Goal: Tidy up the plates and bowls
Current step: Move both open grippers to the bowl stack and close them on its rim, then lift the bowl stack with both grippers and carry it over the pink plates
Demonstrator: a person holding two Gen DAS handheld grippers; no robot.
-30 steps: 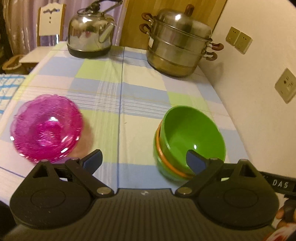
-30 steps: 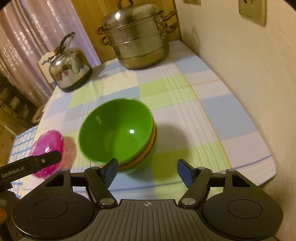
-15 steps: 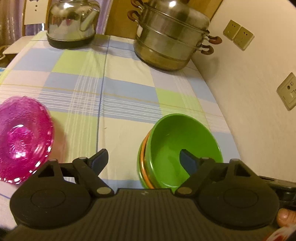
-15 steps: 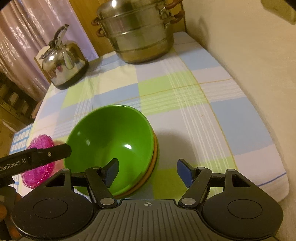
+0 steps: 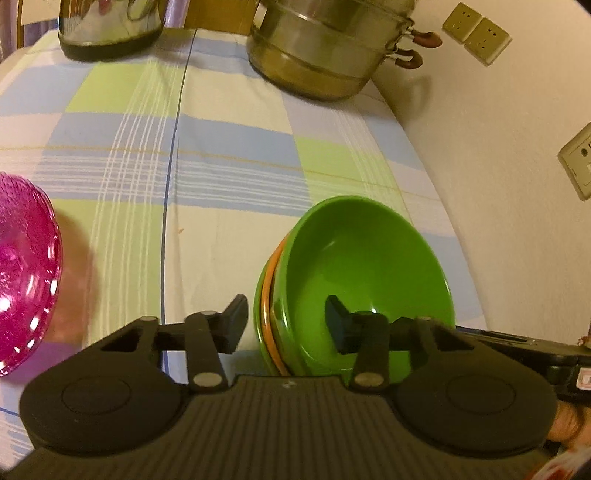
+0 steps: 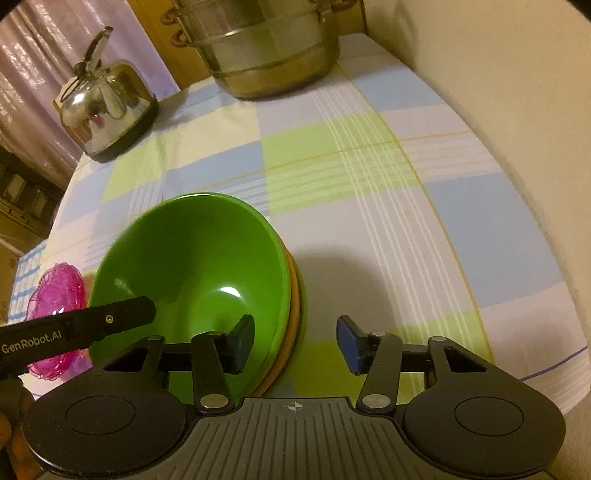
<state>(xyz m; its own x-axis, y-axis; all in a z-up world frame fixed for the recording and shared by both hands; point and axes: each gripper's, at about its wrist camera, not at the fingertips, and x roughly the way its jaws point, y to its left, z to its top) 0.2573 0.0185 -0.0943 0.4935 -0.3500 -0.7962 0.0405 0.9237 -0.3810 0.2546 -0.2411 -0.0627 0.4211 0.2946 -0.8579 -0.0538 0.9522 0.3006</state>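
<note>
On the table (image 5: 229, 122), a stack of bowls (image 5: 354, 280) sits near the front edge on the wall side, 1 bowl nested in others. A glass dish (image 5: 22, 291) lies well apart to its left. Behind, at the far end, a steamer pot (image 5: 325, 48) stands by the wall (image 5: 498, 147) and a kettle (image 6: 103, 110) to its left. 2 sockets (image 5: 476, 33) sit on the wall behind the pot.

— What sits between the right hand-held gripper's (image 6: 295, 339) fingers?
— The right-hand rim of the green bowl stack (image 6: 192, 266); the jaws have just been closing, pads not yet touching it.
— And beyond?
— A pink glass dish (image 6: 55, 291) at left; kettle (image 6: 105, 110) and steamer pot (image 6: 266, 48) on the checked table (image 6: 369, 166).
</note>
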